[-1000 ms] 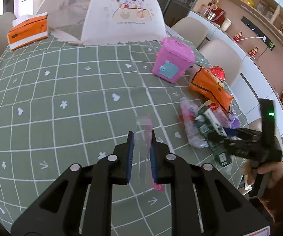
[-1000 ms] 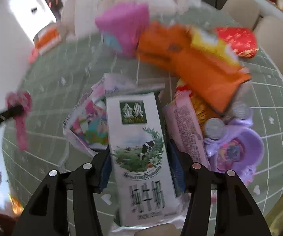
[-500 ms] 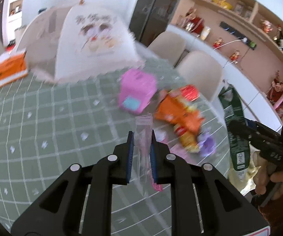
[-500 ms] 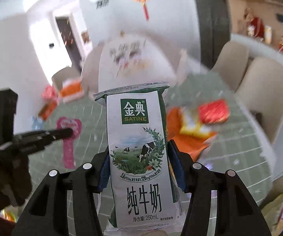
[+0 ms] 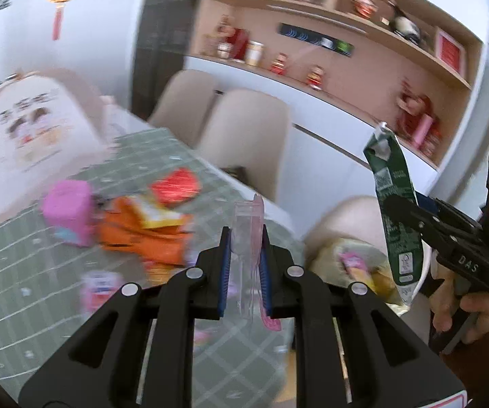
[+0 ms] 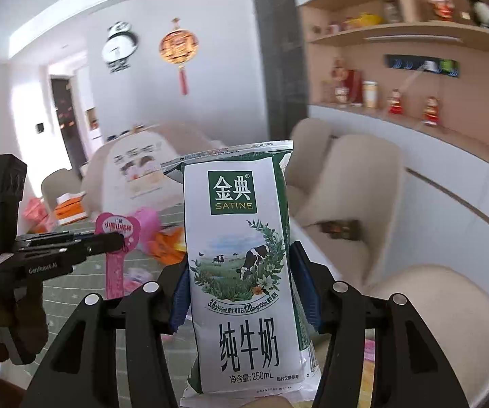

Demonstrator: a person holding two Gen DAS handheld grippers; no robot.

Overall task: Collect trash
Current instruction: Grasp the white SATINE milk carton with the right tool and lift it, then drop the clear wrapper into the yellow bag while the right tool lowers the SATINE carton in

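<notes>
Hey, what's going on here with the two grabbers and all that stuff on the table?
A person is clearing trash with a gripper in each hand. The right gripper is clamped on a milk carton, lifted off the table. The left gripper pinches a clear and pink wrapper, also in the air. More wrappers, including an orange bag, lie on the green tablecloth near a pink bin.

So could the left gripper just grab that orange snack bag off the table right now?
Probably not yet. The left gripper is shut on a pink wrapper, so it has no free grip. The orange bag lies in the open on the table, uncovered.
</notes>
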